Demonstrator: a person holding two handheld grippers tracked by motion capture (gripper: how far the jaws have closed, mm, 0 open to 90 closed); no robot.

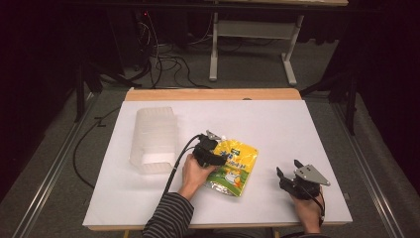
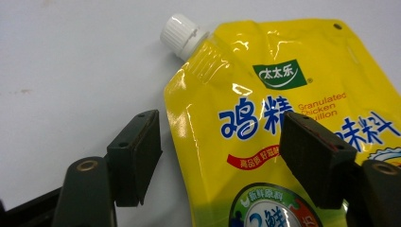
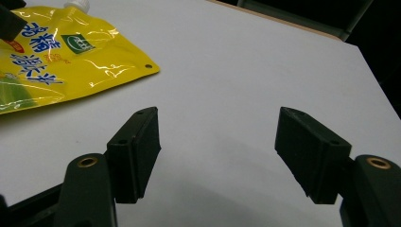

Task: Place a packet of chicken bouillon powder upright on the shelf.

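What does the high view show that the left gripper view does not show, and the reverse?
The high view alone gives the translucent plastic container on the table's left part, the right gripper held open over bare table, and the floor cables behind. The left gripper view alone gives the pouch's printed words "Granulated Chicken Bouillon" and the ribbing of its white screw cap. Both give the yellow pouch, the white table and the open left gripper at the pouch's edge.
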